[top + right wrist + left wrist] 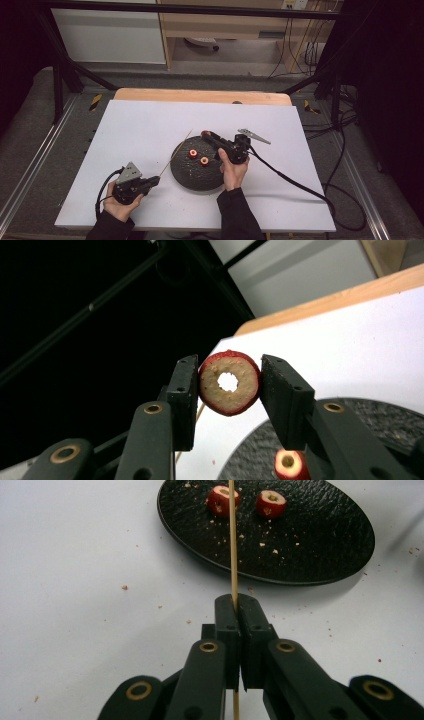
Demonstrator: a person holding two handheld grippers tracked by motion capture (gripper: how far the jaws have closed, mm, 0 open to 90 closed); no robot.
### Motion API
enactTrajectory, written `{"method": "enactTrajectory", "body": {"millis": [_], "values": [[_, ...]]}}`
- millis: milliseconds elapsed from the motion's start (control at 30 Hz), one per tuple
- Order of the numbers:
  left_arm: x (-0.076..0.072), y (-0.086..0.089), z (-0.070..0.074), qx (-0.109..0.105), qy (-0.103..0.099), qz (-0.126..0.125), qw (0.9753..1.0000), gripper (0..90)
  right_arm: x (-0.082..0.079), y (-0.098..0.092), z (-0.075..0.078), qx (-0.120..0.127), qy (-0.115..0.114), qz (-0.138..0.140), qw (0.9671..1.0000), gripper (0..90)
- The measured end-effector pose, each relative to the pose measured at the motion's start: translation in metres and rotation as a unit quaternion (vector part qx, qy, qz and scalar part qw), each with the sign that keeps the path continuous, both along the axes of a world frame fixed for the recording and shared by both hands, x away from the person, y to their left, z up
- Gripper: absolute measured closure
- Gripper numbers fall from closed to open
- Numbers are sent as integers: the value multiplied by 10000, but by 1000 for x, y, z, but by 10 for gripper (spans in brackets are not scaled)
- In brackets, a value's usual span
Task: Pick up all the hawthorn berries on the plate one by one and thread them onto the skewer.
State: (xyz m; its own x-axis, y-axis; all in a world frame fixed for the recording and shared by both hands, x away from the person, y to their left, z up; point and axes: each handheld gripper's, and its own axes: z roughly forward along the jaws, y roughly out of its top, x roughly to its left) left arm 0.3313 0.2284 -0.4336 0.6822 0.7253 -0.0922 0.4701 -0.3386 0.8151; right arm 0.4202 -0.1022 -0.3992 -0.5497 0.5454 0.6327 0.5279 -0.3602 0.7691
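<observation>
Plate [320, 550] showing dark, rough pebbled texture, slight sheen at rim, crumbs speckling it. Skewer [233, 545] looking like pale bare wood, matt. Left claw [242, 611] and right claw [227, 390] showing matt black plastic, brass-coloured rivets glinting. Fruit ring [229, 383] showing glossy red skin, grainy tan cut face. Surface [150, 130] looking white, smooth, matt.

Plate [197, 172]: on the counter [150, 125], mid-front.
Two fruit rings [198, 157]: side by side on the plate.
Skewer [176, 153]: left of the plate, crossing its rim.
</observation>
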Motion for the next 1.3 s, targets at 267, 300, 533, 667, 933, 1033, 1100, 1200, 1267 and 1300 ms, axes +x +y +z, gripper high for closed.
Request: {"method": "enactTrajectory", "body": {"millis": [267,300,533,667,933,1033,1100,1200,1267,1300], "values": [[-2,-4,0,-71,-20,7,10000,880,2,4,-3,482,-34,-302,9984,602],[-3,-5,0,-71,-21,3,10000,880,2,4,-4,538,-42,-344,9980,602],[-6,-10,-1,-158,-18,-69,9998,879,5,8,-9,959,-31,-532,9940,603],[-7,-14,-1,-189,-7,-111,9998,879,7,9,-11,1056,-39,-594,9926,603],[-10,-20,-2,-251,19,-197,9995,880,9,11,-15,1300,-75,-722,9889,603],[-12,-23,-3,-284,0,-209,9994,879,9,11,-15,1380,-89,-757,9875,603],[-12,-24,-3,-304,3,-219,9993,880,9,12,-16,1429,-100,-774,9867,603],[-13,-26,-3,-328,0,-230,9992,880,8,12,-17,1491,-88,-775,9857,603],[-14,-27,-3,-344,-3,-230,9991,880,8,13,-17,1540,-80,-777,9850,603],[-14,-27,-3,-355,3,-232,9991,880,8,13,-17,1555,-80,-777,9847,603]]}}
